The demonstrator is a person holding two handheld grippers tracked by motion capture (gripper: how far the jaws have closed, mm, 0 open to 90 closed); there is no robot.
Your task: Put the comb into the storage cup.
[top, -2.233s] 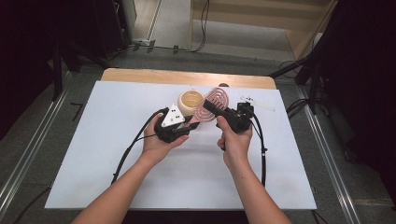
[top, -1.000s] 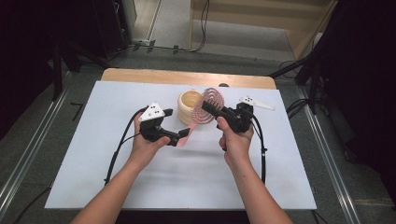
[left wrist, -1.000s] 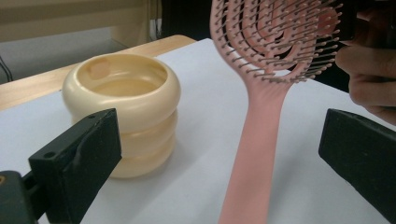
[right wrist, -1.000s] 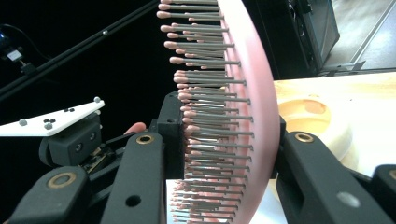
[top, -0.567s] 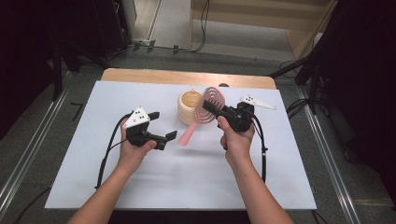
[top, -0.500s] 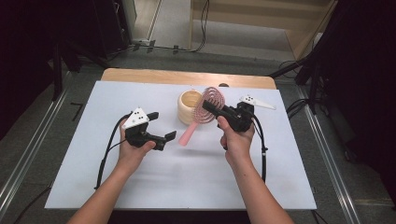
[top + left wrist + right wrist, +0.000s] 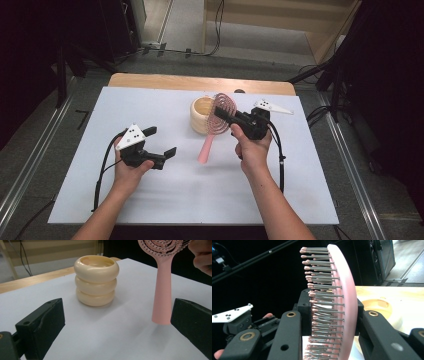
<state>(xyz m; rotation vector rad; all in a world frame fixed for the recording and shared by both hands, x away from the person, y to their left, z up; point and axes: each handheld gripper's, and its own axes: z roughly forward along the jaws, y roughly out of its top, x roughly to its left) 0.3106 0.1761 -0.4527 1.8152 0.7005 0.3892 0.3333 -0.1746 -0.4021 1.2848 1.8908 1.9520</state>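
- The pink plastic hairbrush with a round spiral head of grey pink-tipped bristles [image 7: 216,122] hangs in the air near the middle of the table, head up and far, handle slanting down toward the near left, its tip just above the white sheet covering the table [image 7: 150,200].
- The right gripper [image 7: 226,114] pinches the brush by its head: in the right gripper view one black jaw presses on the bristles and the other on the smooth curved back [image 7: 348,305].
- By its look the brush is light and stiff; the bristles give a little, so a grip across the head may slip or twist. The plain tapered handle [image 7: 162,290] looks like the firmer place to take hold, though it is smooth.
- The cream holder shaped like three stacked glossy rings [image 7: 202,114], open at the top, stands just left of the brush head, touching nothing that can be made out.
- The left gripper [image 7: 162,142] sits well to the left, its jaws spread wide and holding nothing; in the left gripper view the handle tip hangs just beside one jaw.
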